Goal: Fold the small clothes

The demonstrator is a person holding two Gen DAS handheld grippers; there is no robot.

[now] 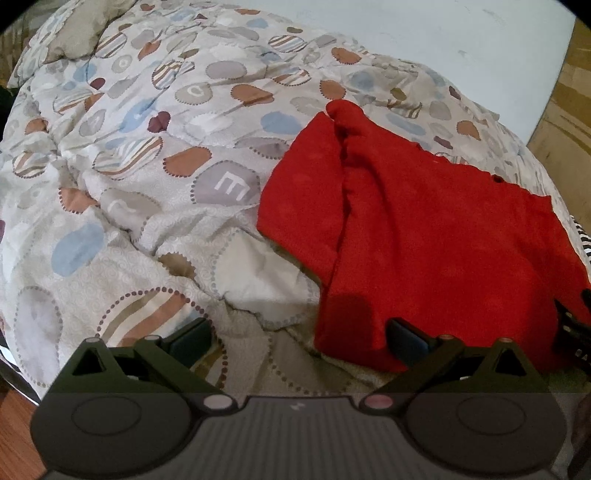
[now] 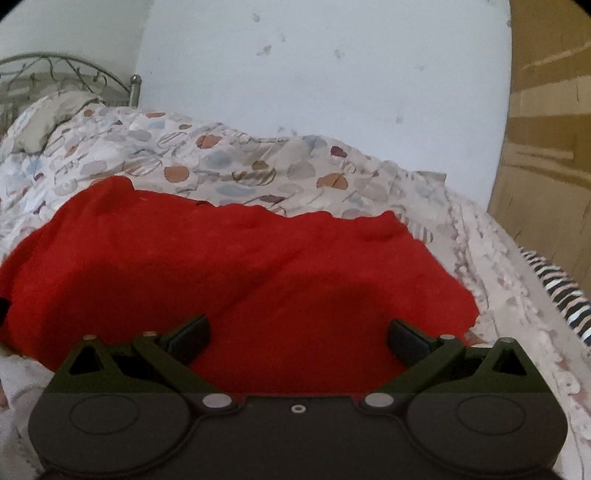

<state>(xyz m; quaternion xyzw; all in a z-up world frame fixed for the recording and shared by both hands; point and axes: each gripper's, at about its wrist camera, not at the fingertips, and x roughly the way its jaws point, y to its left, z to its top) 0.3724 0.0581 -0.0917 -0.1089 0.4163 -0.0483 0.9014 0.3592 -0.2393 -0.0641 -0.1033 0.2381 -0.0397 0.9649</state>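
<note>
1. Left wrist view, from the left: a rumpled quilt (image 1: 147, 177) printed with round blobs in blue, brown and grey fills most of the frame, with a pillow (image 1: 79, 33) at the far left corner.
2. The red cloth (image 1: 424, 236) lies on the quilt at the right of this view. Its long axis runs from the near right edge away toward the upper left, ending in a narrow rounded tip that points to the far side of the bed. A lengthwise fold or crease runs down it, left of centre.
3. The left gripper (image 1: 298, 334) hangs low over the bed with its fingers spread wide and nothing between them. The left finger is over bare quilt; the right finger (image 1: 404, 334) sits over the near edge of the cloth. I cannot tell if it touches.
4. At the far right edge, a dark part of the other tool shows by the cloth.
5. Right wrist view: here the cloth (image 2: 240, 266) spreads broadly across the frame, wider than deep, its far edge wavy against the quilt (image 2: 229, 166).
6. The right gripper (image 2: 298, 338) has its fingers spread apart too, both over red cloth, holding nothing.
7. Only this view shows the metal bedhead (image 2: 74, 70) at far left, the marked pale wall (image 2: 314, 92), and a striped fabric (image 2: 561, 291) at the right.
</note>
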